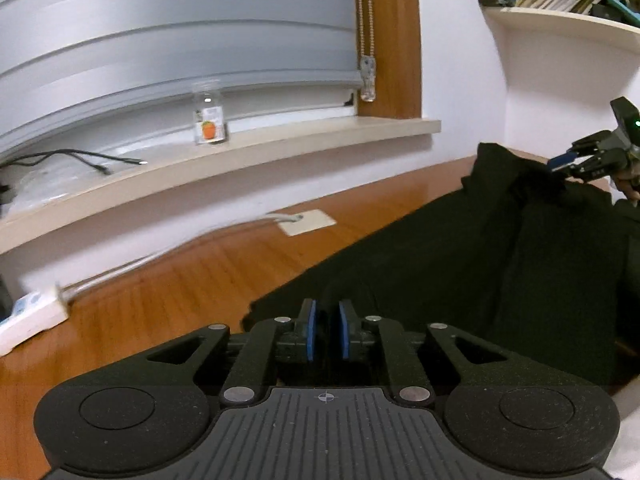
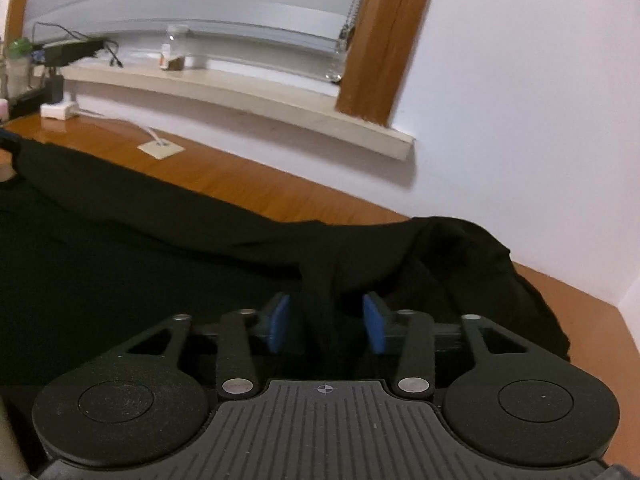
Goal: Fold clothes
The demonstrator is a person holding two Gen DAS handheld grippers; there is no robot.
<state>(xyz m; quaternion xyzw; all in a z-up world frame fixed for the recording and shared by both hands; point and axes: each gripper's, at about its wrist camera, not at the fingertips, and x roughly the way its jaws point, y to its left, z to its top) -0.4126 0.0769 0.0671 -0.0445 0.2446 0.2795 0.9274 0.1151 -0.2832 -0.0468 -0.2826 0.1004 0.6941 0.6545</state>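
Black garment (image 1: 460, 264) lies on the wooden table (image 1: 180, 292); left gripper (image 1: 327, 330) fingers pinch its edge, right gripper (image 2: 326, 322) fingers spread around a raised fold.

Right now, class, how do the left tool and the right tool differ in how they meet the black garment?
The left tool has its blue pads nearly together on the black garment; the right tool is wider apart around a raised fold. Both have blue pads.
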